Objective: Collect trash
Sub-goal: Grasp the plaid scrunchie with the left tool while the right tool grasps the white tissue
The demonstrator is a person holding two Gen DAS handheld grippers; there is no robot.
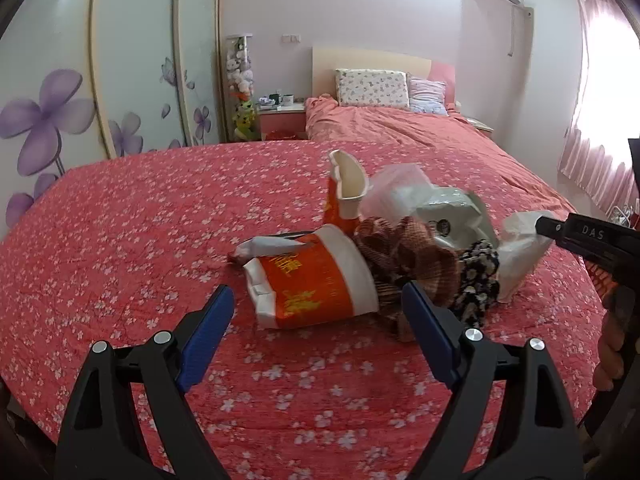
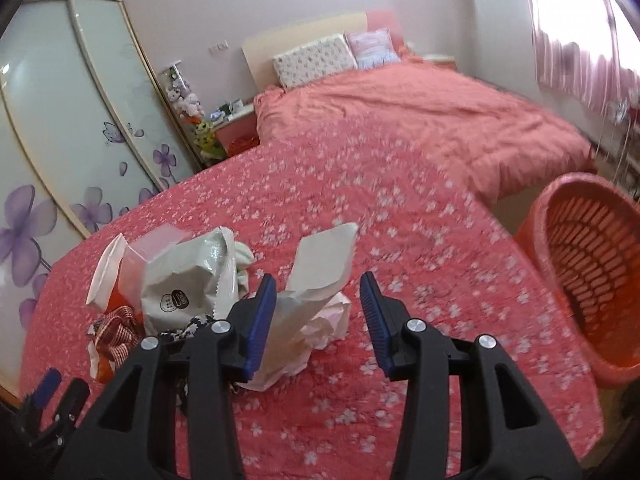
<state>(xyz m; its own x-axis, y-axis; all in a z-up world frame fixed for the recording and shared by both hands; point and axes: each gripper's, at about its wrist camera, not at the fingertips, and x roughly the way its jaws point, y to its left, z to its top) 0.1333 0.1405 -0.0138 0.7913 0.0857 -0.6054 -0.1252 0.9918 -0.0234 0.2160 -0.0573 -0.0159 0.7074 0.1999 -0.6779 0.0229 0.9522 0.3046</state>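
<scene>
A pile of trash lies on the red flowered bedspread (image 1: pixel 120 220). An orange and white paper cup (image 1: pixel 316 276) lies on its side at the front, a second torn cup (image 1: pixel 346 188) stands behind it. A white plastic bag (image 1: pixel 452 212) (image 2: pixel 188 280), clear plastic and patterned cloth pieces (image 1: pixel 408 256) lie beside them. A crumpled white paper (image 1: pixel 520 248) (image 2: pixel 316 276) lies at the right. My left gripper (image 1: pixel 318 312) is open, just short of the lying cup. My right gripper (image 2: pixel 318 304) is open around the crumpled paper.
An orange plastic basket (image 2: pixel 580 264) stands at the right edge of the bed. Pillows (image 1: pixel 372 88) and a headboard are at the far end. A wardrobe with purple flowers (image 1: pixel 60 120) lines the left. A nightstand (image 1: pixel 282 118) holds cups.
</scene>
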